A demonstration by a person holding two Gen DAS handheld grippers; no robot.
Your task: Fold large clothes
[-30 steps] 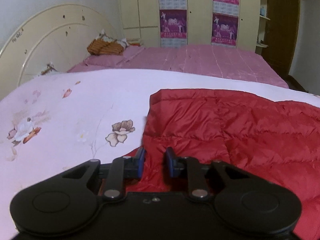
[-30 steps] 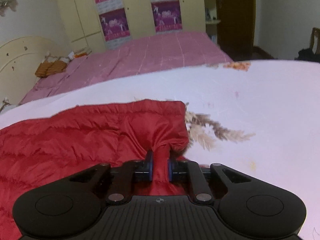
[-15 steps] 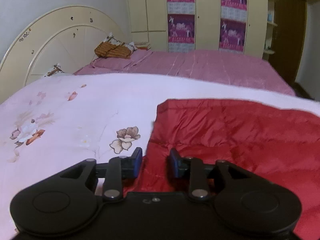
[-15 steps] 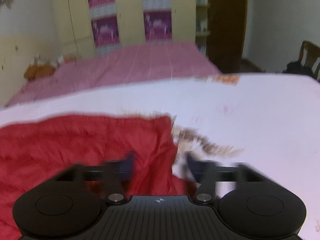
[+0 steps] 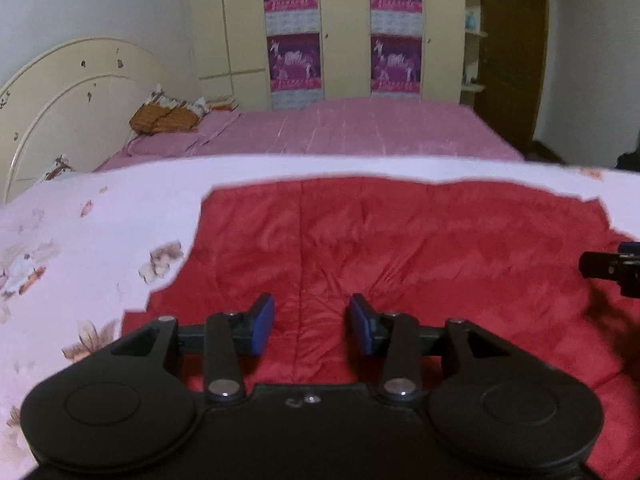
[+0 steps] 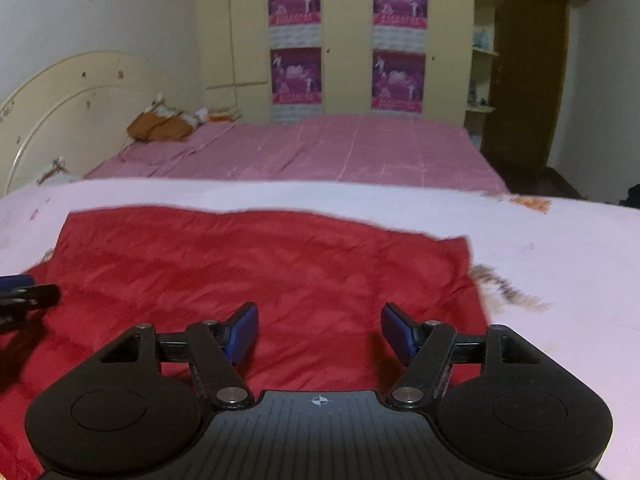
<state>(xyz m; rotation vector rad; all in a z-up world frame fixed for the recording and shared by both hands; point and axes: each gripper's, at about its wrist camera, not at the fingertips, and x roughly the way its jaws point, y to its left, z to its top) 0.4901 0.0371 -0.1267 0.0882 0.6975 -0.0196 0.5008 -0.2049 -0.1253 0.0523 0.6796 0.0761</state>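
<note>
A red quilted jacket (image 5: 400, 248) lies spread flat on a white floral bedsheet (image 5: 100, 240). My left gripper (image 5: 311, 326) hovers over the jacket's near left part; its jaws are opening and nothing is pinched between the blue pads. In the right wrist view the same jacket (image 6: 260, 264) fills the lower middle. My right gripper (image 6: 318, 332) stands open above the jacket's near right part, holding nothing. The right gripper's tip (image 5: 612, 268) shows at the right edge of the left wrist view, and a left fingertip (image 6: 28, 294) at the left edge of the right wrist view.
Behind the white sheet (image 6: 560, 260) lies a pink bedspread (image 5: 340, 132) with an orange pillow (image 5: 166, 120) by a cream headboard (image 5: 68, 96). A cream wardrobe with purple posters (image 5: 344, 32) and a dark wooden door (image 5: 512, 52) stand at the back.
The right gripper let go of the jacket's corner and opened wide. The left jaws widened. Both grippers moved inward over the jacket, which now lies flat.
</note>
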